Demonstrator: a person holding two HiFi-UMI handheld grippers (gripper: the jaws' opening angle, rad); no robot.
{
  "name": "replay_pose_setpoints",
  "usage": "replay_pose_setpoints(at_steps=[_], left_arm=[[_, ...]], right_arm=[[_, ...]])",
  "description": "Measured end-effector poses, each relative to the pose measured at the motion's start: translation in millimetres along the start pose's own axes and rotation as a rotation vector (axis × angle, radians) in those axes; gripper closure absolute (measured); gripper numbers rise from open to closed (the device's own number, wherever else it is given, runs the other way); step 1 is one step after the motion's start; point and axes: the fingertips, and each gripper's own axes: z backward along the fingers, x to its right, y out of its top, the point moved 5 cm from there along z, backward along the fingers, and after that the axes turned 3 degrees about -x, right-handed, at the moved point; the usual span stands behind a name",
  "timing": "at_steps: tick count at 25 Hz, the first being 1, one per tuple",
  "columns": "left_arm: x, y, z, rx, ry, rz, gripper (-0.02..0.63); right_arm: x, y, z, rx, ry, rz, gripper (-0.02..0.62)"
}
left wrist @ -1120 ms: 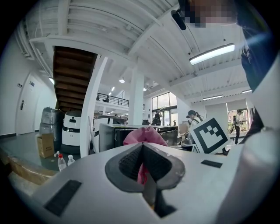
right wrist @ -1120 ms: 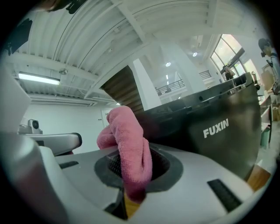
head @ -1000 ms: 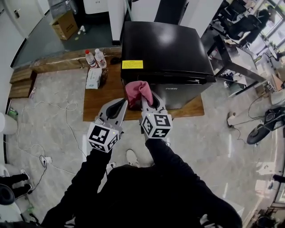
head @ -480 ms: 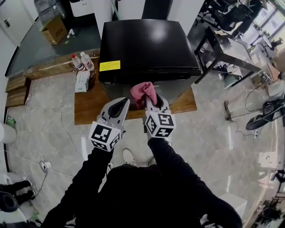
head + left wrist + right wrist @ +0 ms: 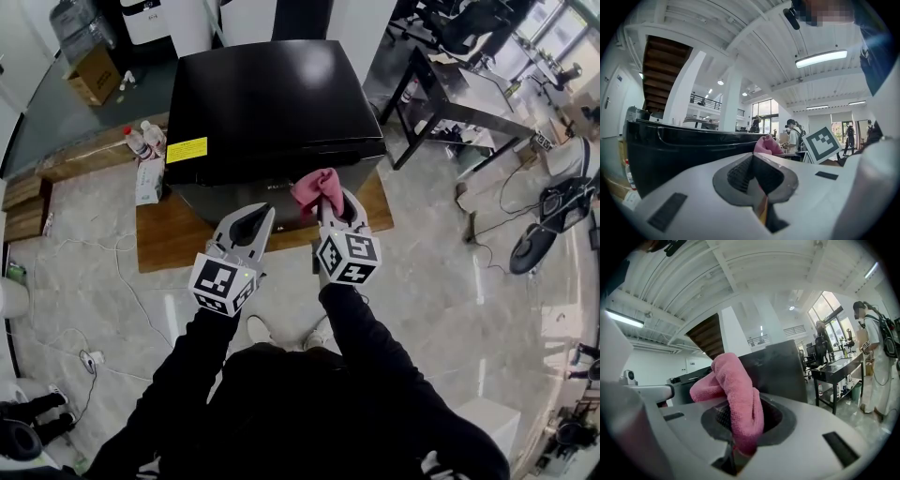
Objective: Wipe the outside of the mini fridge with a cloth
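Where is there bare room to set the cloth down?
Fridge top is bare apart from the yellow sticker. The platform strip left-front of the fridge is free. Crowded: beside the fridge, at the bottles and tissue pack.

Left gripper (image 5: 752, 159), white shell with grey ribbed pads: jaws together, nothing between them. Glossy black mini fridge (image 5: 679, 154) fills the left side. Crumpled pink cloth (image 5: 767, 144) pokes up just past the jaw tips, with a black-and-white marker cube (image 5: 822, 143) to its right.
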Motion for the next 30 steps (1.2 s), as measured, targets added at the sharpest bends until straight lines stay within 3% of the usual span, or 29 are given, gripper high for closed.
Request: replay_pose_setpoints(at_steps=[10,22,25,30], left_arm=[[19.3,-3.2,-29.7,-0.002,-0.017,0.014,0.600],[12.0,-7.3,-12.0,0.000,0.038,0.025,0.600],[3.7,-7.4,1.6,0.018,0.057,0.037,0.600],[-9.1,-7.0,29.5,0.059,0.067,0.032,0.600]], right_arm=[[54.6,11.3,4.0,0.009,-0.040,0.008,0.522],[124.6,15.2,18.9,0.022,-0.149,-0.035,0.522],[119.8,23.9,34.6,0.062,-0.134,-0.020,0.522],[73.9,31.4,63.7,0.108,-0.065,0.054,0.522]])
